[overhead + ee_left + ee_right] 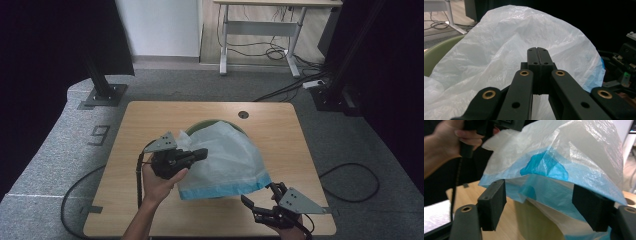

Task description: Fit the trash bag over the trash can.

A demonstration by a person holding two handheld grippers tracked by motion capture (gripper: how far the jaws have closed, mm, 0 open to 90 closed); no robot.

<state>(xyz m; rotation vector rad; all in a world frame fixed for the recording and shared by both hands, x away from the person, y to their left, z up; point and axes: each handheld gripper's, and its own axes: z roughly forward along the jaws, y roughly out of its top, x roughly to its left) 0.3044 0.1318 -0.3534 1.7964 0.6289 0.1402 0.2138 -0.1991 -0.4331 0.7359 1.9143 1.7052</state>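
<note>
Bag (225, 160) is draping over the green bin (200, 125) on the table (145, 120); my left gripper (200, 154) is pinching its plastic, my right gripper (260, 197) is gaping wide, clear of the blue hem (544, 166).

On the surface (150, 120), near its middle, stands a bin (202, 125) with a bag (225, 160) draped over it, hanging down its near side. The left hand-held gripper (197, 154) sits at the bag's left edge, jaws together on the film. The right hand-held gripper (257, 195) lies before the bag's near right corner, at the surface's front edge. Behind the surface stands a desk (260, 25).
</note>
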